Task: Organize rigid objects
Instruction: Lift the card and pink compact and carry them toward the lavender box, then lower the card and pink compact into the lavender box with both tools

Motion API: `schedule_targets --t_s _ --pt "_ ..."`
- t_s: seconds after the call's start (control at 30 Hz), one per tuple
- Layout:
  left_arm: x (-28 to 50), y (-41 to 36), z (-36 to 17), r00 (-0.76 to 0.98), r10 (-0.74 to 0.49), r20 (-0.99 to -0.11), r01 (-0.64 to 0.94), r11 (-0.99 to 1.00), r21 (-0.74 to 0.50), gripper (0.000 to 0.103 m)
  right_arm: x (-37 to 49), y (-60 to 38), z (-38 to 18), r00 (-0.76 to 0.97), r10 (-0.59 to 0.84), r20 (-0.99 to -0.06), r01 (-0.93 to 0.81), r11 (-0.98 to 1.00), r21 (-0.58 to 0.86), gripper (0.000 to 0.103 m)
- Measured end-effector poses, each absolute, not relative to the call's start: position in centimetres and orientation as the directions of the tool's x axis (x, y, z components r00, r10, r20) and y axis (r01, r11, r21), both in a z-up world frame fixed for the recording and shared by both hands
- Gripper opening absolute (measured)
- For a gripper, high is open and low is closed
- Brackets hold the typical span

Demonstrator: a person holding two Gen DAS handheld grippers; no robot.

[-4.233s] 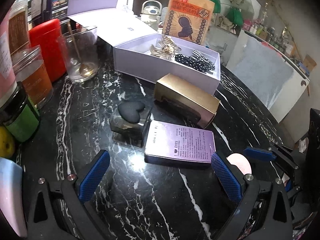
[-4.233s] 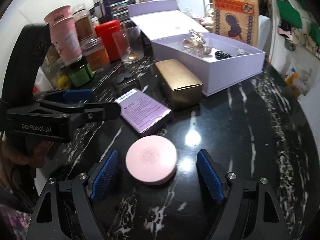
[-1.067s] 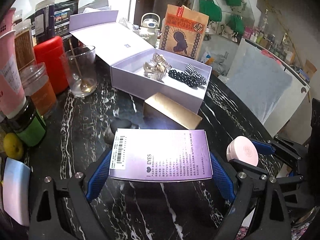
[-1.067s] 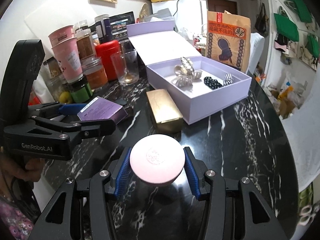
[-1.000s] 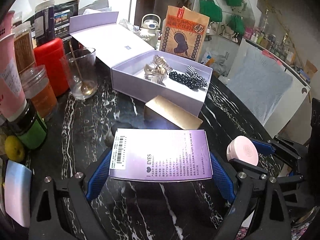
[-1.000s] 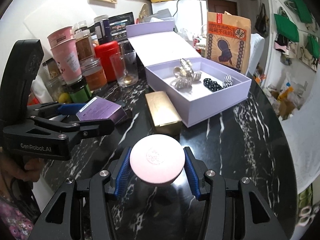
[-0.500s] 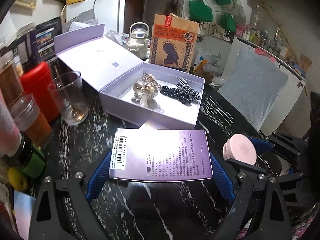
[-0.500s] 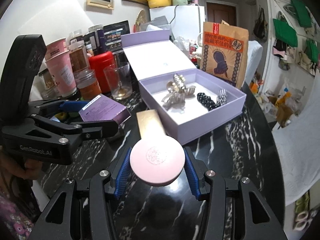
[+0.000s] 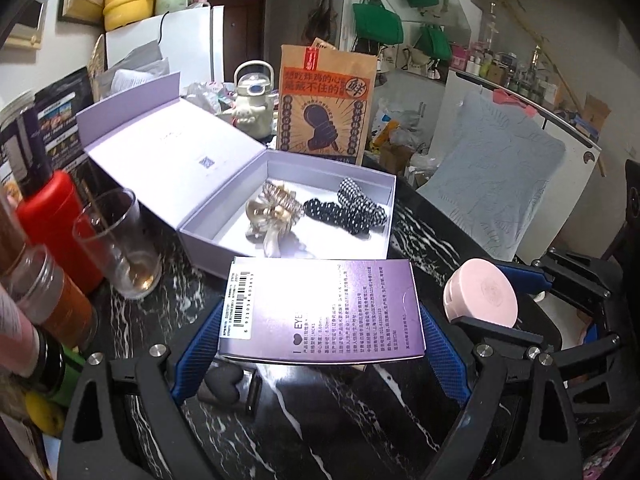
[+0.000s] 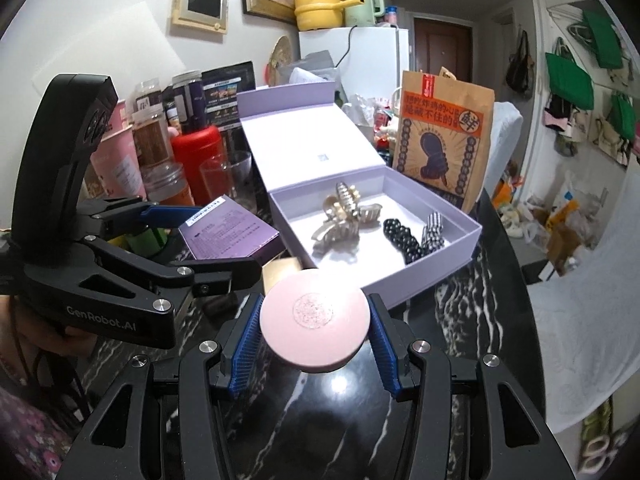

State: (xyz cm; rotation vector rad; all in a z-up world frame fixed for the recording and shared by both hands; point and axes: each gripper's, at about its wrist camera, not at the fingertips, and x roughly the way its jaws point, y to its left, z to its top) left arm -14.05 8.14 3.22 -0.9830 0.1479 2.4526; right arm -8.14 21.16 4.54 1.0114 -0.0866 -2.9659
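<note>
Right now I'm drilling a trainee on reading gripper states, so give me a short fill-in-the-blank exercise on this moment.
1. The left gripper is shut on the flat ____ box.
2. The right gripper holds a round ____ compact.
3. The lid of the lavender gift box is ____.
4. Next to the black dotted scrunchie in that box lie metallic hair ____.

Missing words: purple; pink; open; claws
</note>
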Motion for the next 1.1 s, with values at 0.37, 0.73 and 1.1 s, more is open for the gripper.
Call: schedule_targets --t_s 0.37,0.73,1.1 --pt "-16.3 9.7 5.3 -0.636 0.418 -0.649 -0.509 -0.859 -0.055 0.093 -9.6 23.2 6.6 -0.818 0.012 -0.576 -0.033 -0.999 0.027 0.050" --pt "-18.6 10.9 7.6 -0.687 0.407 -0.602 -0.503 -0.864 -0.009 0.093 -11.5 25.9 8.5 -0.828 0.072 -0.556 -0.092 -0.996 0.008 0.050" --pt "-22.1 11.5 8.5 -0.689 0.421 -0.590 -0.503 -0.864 -0.029 0.093 -14.6 28.6 9.1 -0.812 0.130 -0.570 -0.159 -0.987 0.001 0.050"
